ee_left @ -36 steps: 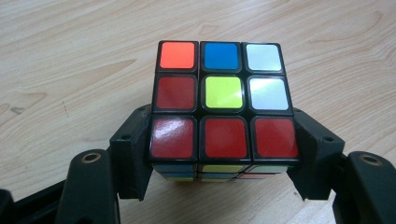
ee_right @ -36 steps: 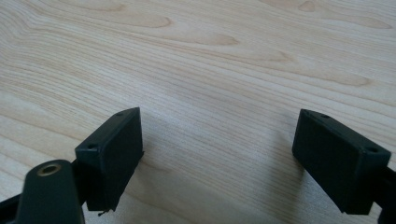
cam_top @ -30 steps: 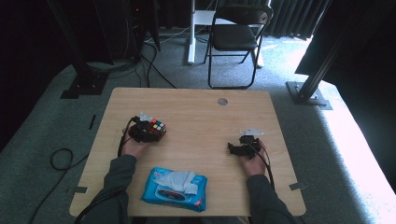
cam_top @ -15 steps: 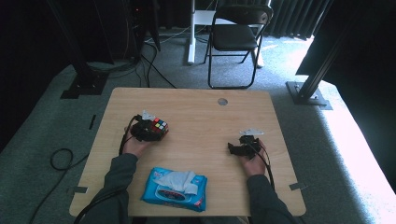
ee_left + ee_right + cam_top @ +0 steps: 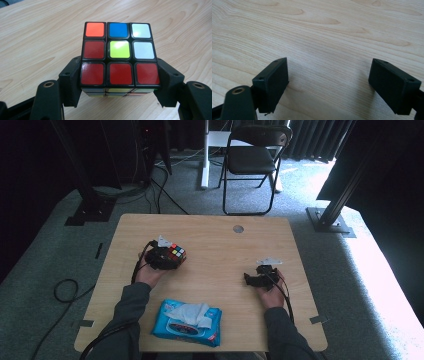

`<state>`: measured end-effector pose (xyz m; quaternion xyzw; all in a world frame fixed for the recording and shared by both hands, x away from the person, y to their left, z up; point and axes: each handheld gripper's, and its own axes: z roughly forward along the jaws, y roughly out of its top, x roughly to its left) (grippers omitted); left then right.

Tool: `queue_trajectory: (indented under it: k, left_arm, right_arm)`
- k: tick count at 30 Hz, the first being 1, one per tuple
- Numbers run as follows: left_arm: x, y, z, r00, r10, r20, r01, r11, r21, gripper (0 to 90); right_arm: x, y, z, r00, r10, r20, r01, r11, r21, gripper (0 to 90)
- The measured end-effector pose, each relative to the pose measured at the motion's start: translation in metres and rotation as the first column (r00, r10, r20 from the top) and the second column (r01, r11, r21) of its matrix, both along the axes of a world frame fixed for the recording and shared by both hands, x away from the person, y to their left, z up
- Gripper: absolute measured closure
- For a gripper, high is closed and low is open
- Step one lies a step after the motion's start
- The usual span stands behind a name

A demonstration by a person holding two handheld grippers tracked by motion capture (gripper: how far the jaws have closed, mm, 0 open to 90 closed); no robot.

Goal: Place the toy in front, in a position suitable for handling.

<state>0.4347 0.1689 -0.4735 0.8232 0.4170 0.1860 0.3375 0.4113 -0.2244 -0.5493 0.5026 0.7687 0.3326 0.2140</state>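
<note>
Gripping puzzle cube (image 5: 119, 52) w/ left gripper (image 5: 119, 82); right gripper (image 5: 337, 85) jaws spread wide, nothing between, over table (image 5: 210, 230).

- I read this as a lab or recording studio set up for capture work, not a home; the wooden table (image 5: 210, 240) stands alone on grey carpet (image 5: 45, 265) with dark curtains (image 5: 320, 140) hanging at the back
- black metal stands with bolted base plates (image 5: 332, 217) flank the table on both sides; I take them for rig supports
- loose cables (image 5: 62, 292) trail across the floor on my left, and more run toward dark equipment (image 5: 150, 145) behind
- a single black folding chair (image 5: 250, 160) sits beyond the table; beside it a white post (image 5: 205, 155) rises from the floor
</note>
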Motion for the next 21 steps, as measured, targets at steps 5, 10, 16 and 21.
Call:
queue_trajectory:
  k: [5, 10, 16, 21]
  left_arm:
    - [0.001, -0.005, 0.003, 1.0, -0.006, 0.004, 0.006, 0.9999, -0.011, 34.1]
    - [0.001, -0.01, 0.004, 0.9998, -0.02, 0.004, 0.02, 0.9998, -0.005, 34.1]
    - [0.0, -0.019, 0.005, 0.999, -0.045, 0.001, 0.045, 0.999, -0.009, 34.1]
    - [-0.001, -0.027, 0.006, 0.9979, -0.065, 0.001, 0.065, 0.9979, -0.005, 34.1]
  right_arm:
    - [0.0, 0.0, 0.0, 1.0, -0.001, 0.0, 0.001, 1.0, 0.001, 15.9]
    - [0.0, 0.0, 0.0, 1.0, -0.001, -0.001, 0.001, 1.0, 0.001, 15.9]
    - [0.0, 0.0, 0.0, 1.0, -0.001, 0.0, 0.001, 1.0, 0.001, 15.9]
    - [0.0, 0.0, 0.0, 1.0, -0.001, 0.0, 0.001, 1.0, 0.001, 15.9]
